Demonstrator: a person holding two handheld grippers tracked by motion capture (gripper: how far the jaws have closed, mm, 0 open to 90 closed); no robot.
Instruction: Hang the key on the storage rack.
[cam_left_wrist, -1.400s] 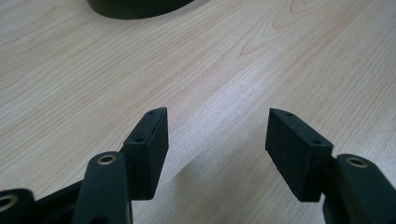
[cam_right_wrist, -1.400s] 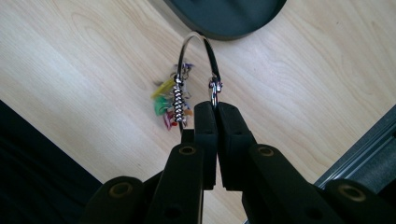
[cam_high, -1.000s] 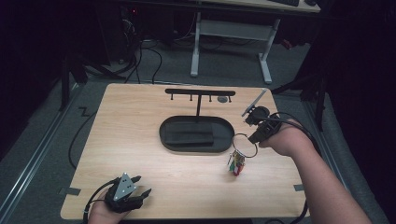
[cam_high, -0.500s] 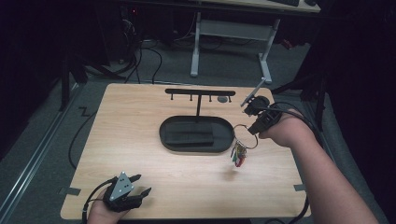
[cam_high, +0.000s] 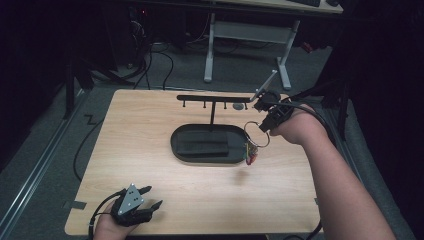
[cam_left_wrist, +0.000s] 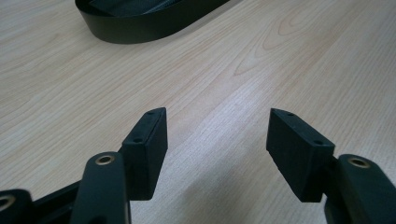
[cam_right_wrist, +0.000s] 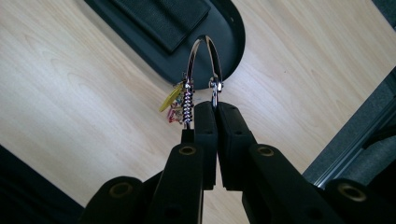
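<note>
My right gripper (cam_high: 263, 126) is shut on a metal key ring (cam_high: 256, 134) and holds it in the air beside the right end of the black oval base (cam_high: 207, 142). Coloured tags (cam_high: 250, 154) dangle from the ring just above the table. In the right gripper view the jaws (cam_right_wrist: 215, 109) pinch the ring (cam_right_wrist: 204, 56) at its clasp, with the tags (cam_right_wrist: 172, 105) to its left. A black hook rack (cam_high: 212, 99) rises from the base on a thin post. My left gripper (cam_high: 151, 196) rests open at the table's front left, its jaws (cam_left_wrist: 217, 140) holding nothing.
A small grey round object (cam_high: 239, 106) lies on the table under the rack's right end. Behind the wooden table (cam_high: 140, 120) stands a white-legged desk (cam_high: 245, 30), with cables on the floor. The right table edge is near my right forearm.
My right gripper has risen and moved toward the back of the table with the key ring, and the tags now hang higher. The left gripper has stayed put.
</note>
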